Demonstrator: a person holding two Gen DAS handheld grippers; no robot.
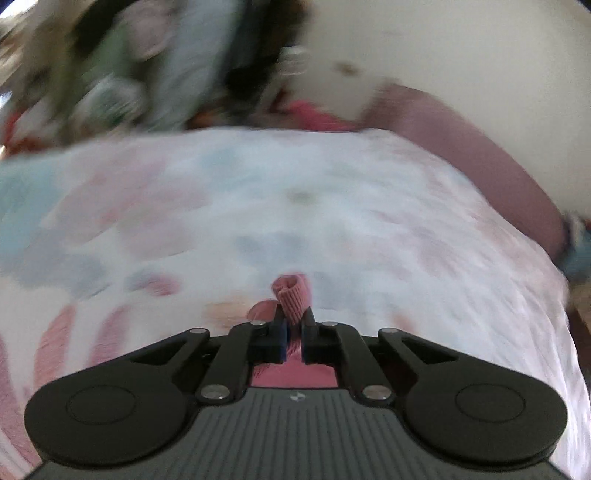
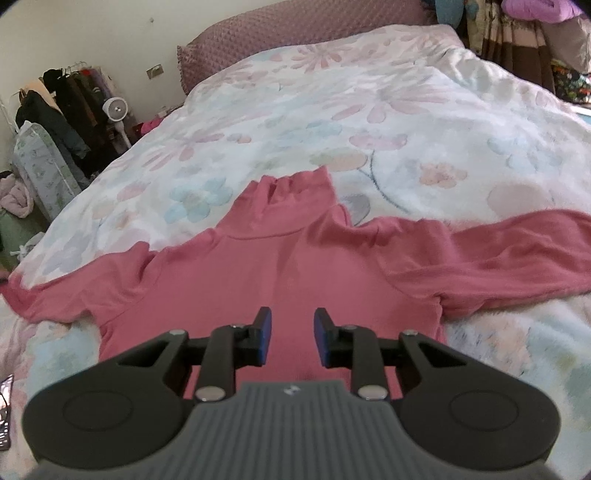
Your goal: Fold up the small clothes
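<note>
The pink turtleneck top lies spread on the floral duvet, collar toward the mauve pillow and a sleeve stretched out to each side. The left gripper has its jaws clamped on a ribbed pink cuff, which sticks up in a small roll between the pads (that view is badly smeared, so how much cloth is caught is hard to tell). The right gripper hovers above the top's lower body, jaws partly apart with nothing between them. The pinch on the cuff looks shallow, so a quick pull across the top could slip it free, or drag the whole garment askew on the soft duvet while the right gripper pins nothing
</note>
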